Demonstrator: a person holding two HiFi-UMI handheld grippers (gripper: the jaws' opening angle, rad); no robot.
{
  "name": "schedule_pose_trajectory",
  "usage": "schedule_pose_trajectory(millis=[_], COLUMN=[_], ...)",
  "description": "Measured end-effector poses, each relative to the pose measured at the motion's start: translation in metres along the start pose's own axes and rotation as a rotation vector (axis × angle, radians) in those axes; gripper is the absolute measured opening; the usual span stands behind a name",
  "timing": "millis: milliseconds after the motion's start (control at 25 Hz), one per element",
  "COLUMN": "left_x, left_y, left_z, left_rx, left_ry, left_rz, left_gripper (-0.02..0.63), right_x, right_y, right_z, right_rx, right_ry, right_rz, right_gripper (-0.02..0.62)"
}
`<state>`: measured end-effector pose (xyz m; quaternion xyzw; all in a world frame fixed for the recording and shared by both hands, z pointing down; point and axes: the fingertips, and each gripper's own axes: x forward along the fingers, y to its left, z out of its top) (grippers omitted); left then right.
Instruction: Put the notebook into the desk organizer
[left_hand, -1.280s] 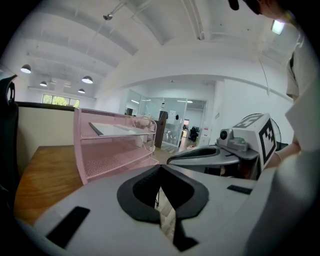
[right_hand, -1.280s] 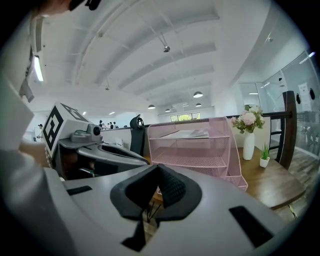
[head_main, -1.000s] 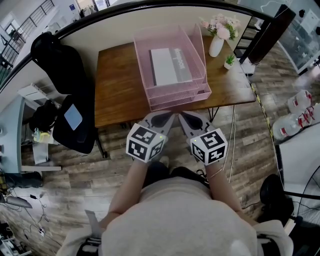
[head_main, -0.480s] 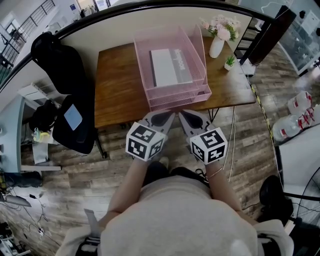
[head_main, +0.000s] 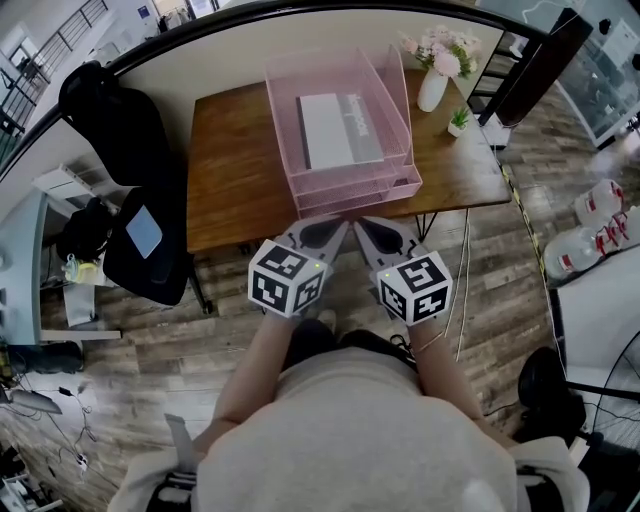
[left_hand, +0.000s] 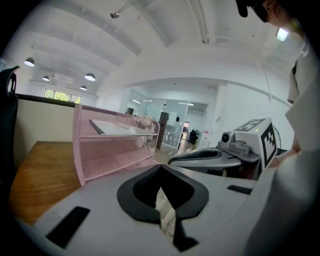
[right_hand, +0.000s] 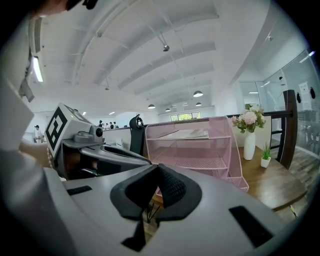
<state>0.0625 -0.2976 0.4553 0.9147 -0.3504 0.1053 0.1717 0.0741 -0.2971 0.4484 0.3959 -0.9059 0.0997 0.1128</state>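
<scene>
A: Pink mesh desk organizer (head_main: 283, 150) by the surface's (head_main: 230, 180) front edge, grey notebook (head_main: 338, 130) flat in the top tray.
B: Left tongs (left_hand: 160, 168) and right tongs (right_hand: 157, 167) pressed together, empty, just off that edge.

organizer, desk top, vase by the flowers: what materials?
Desk organizer: likely painted metal mesh, matte pink; a fine perforated grid shows in the trays.
Desk top: wood or wood veneer, brown with a slight sheen; grain streaks visible.
Vase: probably glazed ceramic, white and smooth; too small to be sure.
</scene>
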Motion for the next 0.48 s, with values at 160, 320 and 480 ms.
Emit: schedule_pose_trajectory(millis=[160,320,480], left_x=[0.0011,0.0016,0.0025], left_y=[0.0001,0.0023,0.0029], left_z=[-0.0021,0.0020,0.0027], left_rx=[-0.009,-0.013,-0.012], left_ry=[0.002,-0.008,-0.009], left_rz=[-0.005,-0.003,-0.001], left_gripper=[0.011,0.011,0.011], right_x=[-0.0001,0.0010,0.0016], right_y=[0.0005,0.0012,0.0003], right_z=[-0.0005,-0.0021,-0.0024], right_rx=[-0.006,-0.008,-0.001], right_ry=[0.000,0.005,0.002], right_rz=[-0.002,0.003,0.004], right_gripper=[0.011,0.011,0.011])
